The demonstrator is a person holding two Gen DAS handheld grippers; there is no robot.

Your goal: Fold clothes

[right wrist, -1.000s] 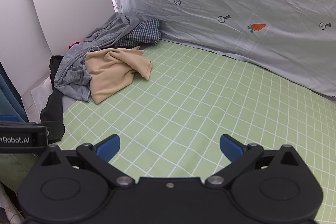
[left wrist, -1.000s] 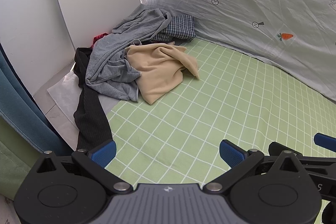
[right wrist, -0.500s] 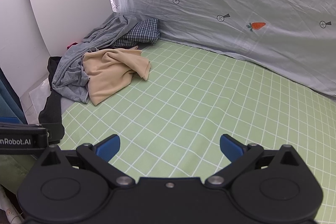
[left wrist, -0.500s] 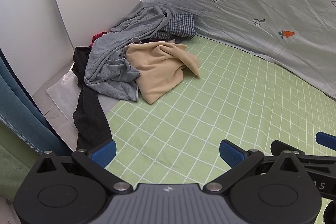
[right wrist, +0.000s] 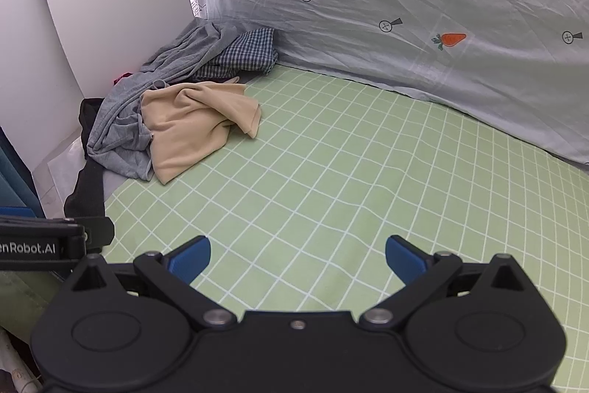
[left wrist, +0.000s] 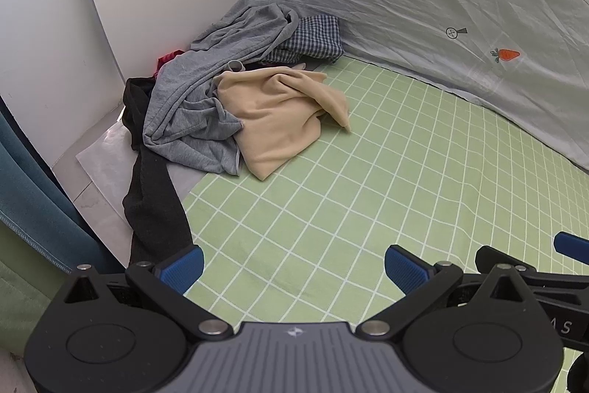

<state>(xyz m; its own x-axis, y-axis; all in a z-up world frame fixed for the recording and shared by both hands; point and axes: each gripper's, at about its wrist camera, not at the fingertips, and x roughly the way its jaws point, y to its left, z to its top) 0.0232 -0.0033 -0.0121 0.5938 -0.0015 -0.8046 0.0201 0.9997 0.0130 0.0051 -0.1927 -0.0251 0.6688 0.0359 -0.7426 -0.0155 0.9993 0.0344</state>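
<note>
Beige garment [left wrist: 283, 113] lies crumpled at the pile's near edge on the green checked sheet [left wrist: 368, 190], ahead and left of both tools, long axis running near-left to far-right. Left hand-held gripper [left wrist: 292, 264] appears nearer; right hand-held gripper [right wrist: 297, 255] likewise gapes wide, both empty.

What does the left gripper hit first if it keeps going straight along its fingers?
Most likely the green checked sheet: the left gripper, jaws open and empty, points over bare sheet. The beige garment lies farther ahead, slightly left of the line. Depth is hard to judge through the fisheye.
</note>
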